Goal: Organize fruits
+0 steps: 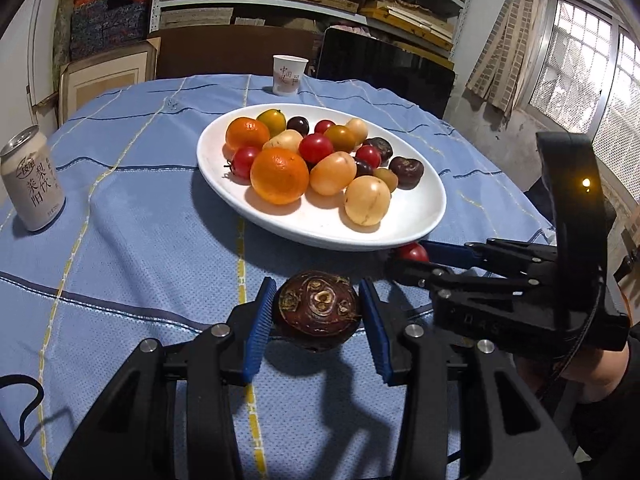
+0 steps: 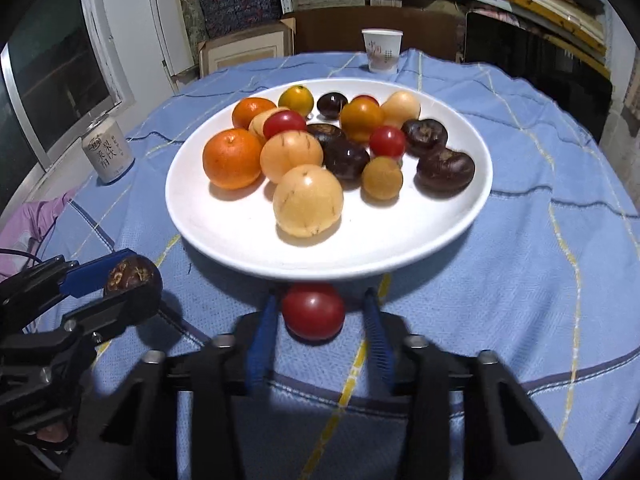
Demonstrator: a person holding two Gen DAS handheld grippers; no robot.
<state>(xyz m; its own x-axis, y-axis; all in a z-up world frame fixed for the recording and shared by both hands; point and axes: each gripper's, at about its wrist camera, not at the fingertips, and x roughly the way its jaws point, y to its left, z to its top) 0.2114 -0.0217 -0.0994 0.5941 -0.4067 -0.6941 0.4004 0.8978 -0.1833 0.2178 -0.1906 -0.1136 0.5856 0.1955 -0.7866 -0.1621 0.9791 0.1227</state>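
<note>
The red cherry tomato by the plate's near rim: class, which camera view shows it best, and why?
The right wrist view: the red cherry tomato sits whole and central between the right gripper fingers, in front of the plate. In the left wrist view only its top peeks out, mostly hidden behind the right gripper.

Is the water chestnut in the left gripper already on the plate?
No, the water chestnut sits between the left gripper pads, short of the plate.
</note>
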